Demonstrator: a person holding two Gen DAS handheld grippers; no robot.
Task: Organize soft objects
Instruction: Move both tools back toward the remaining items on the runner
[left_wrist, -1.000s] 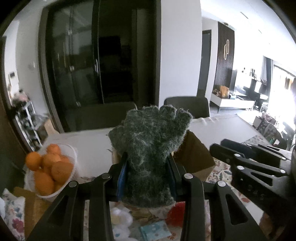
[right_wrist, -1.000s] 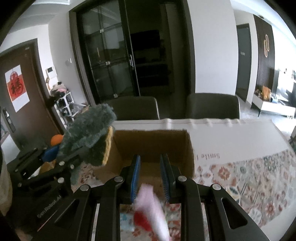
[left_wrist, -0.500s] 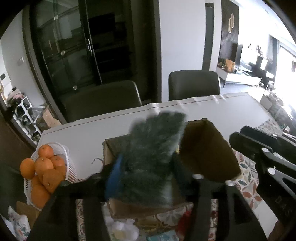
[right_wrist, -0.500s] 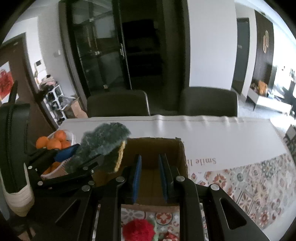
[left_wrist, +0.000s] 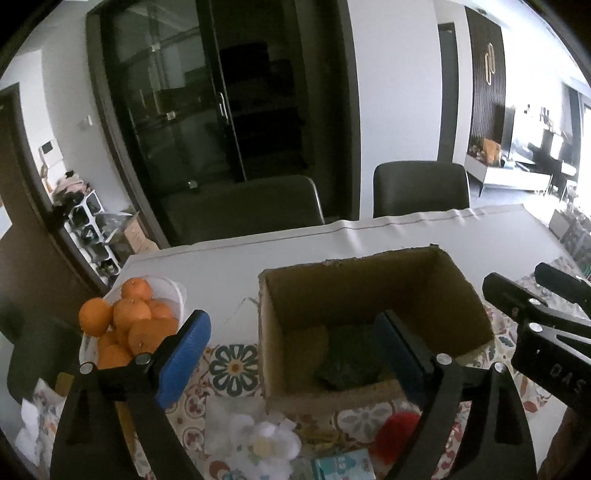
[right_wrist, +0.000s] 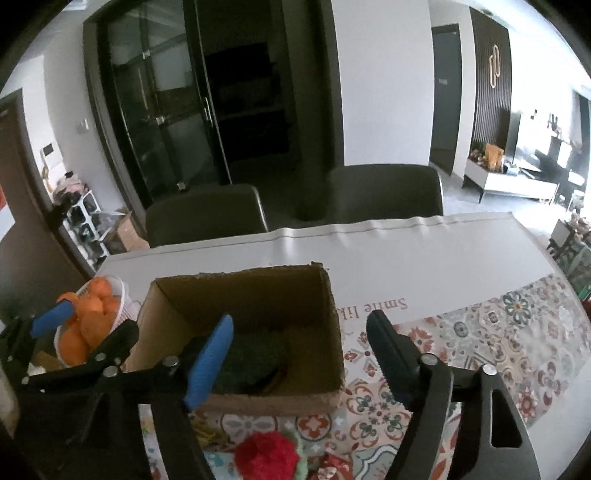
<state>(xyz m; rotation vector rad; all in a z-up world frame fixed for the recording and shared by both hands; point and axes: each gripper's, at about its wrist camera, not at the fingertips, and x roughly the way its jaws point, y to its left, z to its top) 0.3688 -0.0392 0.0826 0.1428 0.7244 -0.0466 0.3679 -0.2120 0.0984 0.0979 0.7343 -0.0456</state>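
An open cardboard box (left_wrist: 373, 280) (right_wrist: 255, 288) stands on the table. A dark green fuzzy glove (left_wrist: 347, 362) (right_wrist: 255, 358) lies inside it on the bottom. My left gripper (left_wrist: 291, 350) is open and empty, held above the box's near edge. My right gripper (right_wrist: 299, 350) is open and empty, just right of the left one, over the box's near right corner. A red fluffy object (left_wrist: 397, 432) (right_wrist: 266, 456) and a white fluffy object (left_wrist: 258, 443) lie on the table in front of the box.
A white basket of oranges (left_wrist: 129, 325) (right_wrist: 88, 325) stands left of the box. A small teal packet (left_wrist: 340, 467) lies near the front. The patterned tablecloth (right_wrist: 480, 354) spreads to the right. Two dark chairs (left_wrist: 417, 188) stand behind the table.
My left gripper carried the green glove over the box, opened and let it fall inside. My right gripper, shut a second ago, has opened wide.
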